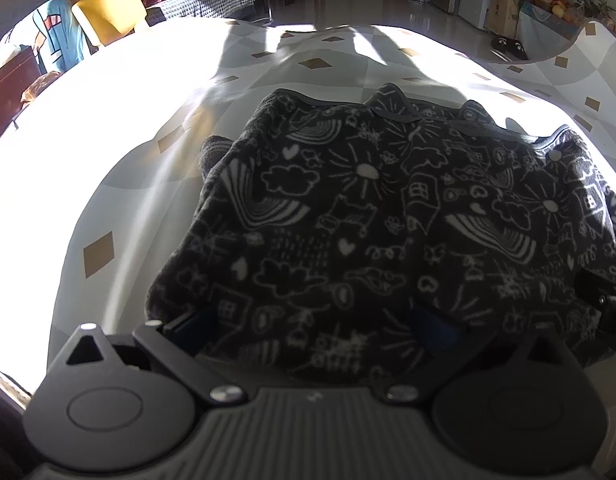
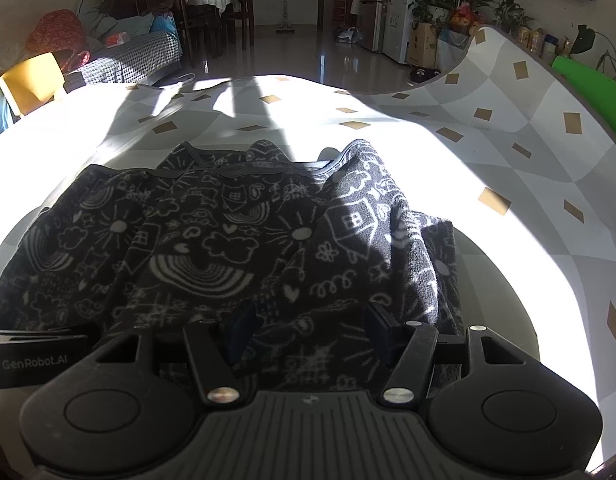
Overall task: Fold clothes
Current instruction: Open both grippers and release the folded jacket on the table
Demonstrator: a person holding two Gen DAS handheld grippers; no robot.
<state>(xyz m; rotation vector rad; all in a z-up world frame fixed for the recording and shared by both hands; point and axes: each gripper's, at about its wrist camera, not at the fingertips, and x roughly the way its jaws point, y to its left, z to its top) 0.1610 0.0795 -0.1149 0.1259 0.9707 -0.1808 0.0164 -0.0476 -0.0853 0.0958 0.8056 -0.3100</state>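
Observation:
A dark fleece garment (image 1: 368, 216) with a white doodle print lies folded on the table. Its near edge reaches right up to both grippers. My left gripper (image 1: 312, 326) points down at that edge with its blue-padded fingers (image 1: 189, 326) set wide apart. The fleece lies loose and smooth between them. My right gripper (image 2: 312, 326) holds narrower jaws, and a raised, creased ridge of the same garment (image 2: 235, 240) fills the gap from pad to pad. Each gripper shows at the edge of the other's view: the right gripper (image 1: 606, 304), the left gripper (image 2: 31, 346).
The table is covered by a grey-and-white cloth with tan diamonds (image 1: 99, 254), sunlit on the left (image 2: 508, 208). That cloth curls upward at the far right (image 2: 520, 92). Beyond it are a yellow chair (image 1: 107, 12), a sofa (image 2: 131, 60), dining chairs and potted plants (image 2: 464, 8).

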